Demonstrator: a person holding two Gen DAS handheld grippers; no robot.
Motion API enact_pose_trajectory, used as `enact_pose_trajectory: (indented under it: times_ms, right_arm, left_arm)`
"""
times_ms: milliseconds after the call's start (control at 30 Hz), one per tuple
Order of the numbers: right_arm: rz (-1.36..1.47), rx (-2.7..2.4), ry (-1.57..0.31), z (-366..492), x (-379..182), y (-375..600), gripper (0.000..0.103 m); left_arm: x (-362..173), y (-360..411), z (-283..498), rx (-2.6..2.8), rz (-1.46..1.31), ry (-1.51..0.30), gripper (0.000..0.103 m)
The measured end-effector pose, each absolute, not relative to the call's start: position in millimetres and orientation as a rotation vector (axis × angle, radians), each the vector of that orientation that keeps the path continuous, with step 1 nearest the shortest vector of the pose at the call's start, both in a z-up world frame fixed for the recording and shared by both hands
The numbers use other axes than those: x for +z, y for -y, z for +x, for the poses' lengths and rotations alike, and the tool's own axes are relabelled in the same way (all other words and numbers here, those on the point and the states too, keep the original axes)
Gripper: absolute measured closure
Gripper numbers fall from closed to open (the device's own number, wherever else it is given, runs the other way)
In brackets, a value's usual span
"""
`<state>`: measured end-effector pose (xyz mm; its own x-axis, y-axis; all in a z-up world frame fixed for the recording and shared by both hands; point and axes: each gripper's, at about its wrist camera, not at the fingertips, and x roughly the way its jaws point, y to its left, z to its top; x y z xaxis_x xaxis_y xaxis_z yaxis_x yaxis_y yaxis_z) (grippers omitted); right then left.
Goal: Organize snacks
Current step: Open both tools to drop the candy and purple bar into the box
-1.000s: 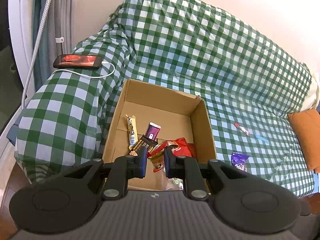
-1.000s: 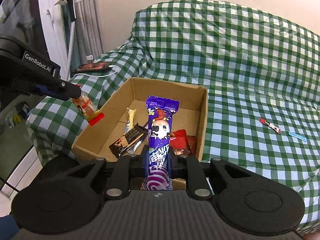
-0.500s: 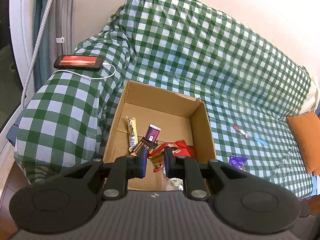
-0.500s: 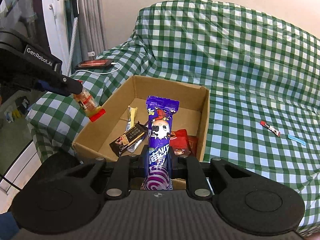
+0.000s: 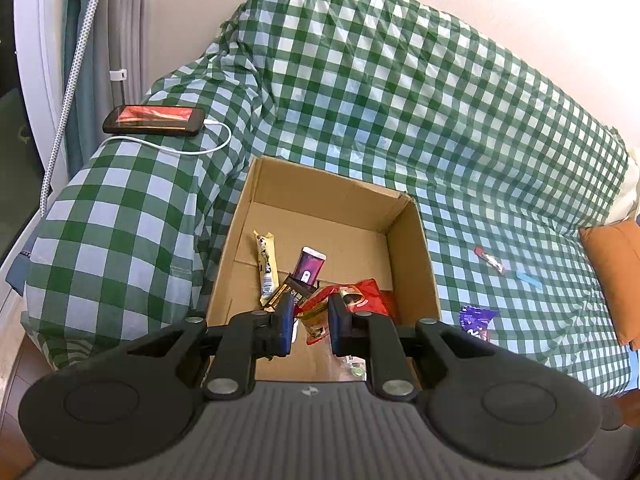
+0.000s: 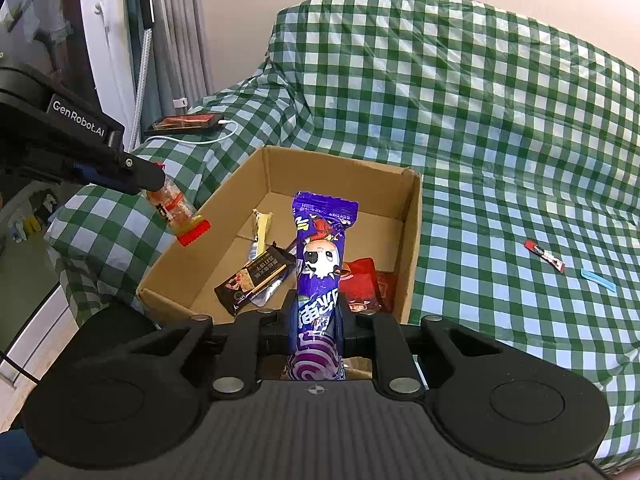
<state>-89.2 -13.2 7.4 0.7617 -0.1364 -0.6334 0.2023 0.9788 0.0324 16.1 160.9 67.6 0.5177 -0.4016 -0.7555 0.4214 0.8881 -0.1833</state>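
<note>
My right tongs (image 6: 316, 316) clamp the purple snack packet (image 6: 320, 264); my left tongs (image 5: 309, 322) hold a red-capped snack (image 6: 178, 212) above the cardboard box (image 6: 412, 240).

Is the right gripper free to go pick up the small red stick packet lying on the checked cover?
Probably not yet: the right gripper is shut on the tall purple snack packet. The small red stick packet itself lies uncovered on the green checked cover.
</note>
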Motion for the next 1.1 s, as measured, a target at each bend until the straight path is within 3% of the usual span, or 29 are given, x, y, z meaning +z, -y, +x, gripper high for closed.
enact_pose_trajectory:
  times_ms: [1100]
  right_arm:
    - [0.121, -0.132, -0.767, 3.4, -26.1, 41.7, 0.084]
  left_arm:
    - [3.8, -119.0, 92.3, -0.481, 0.094, -1.005, 0.084]
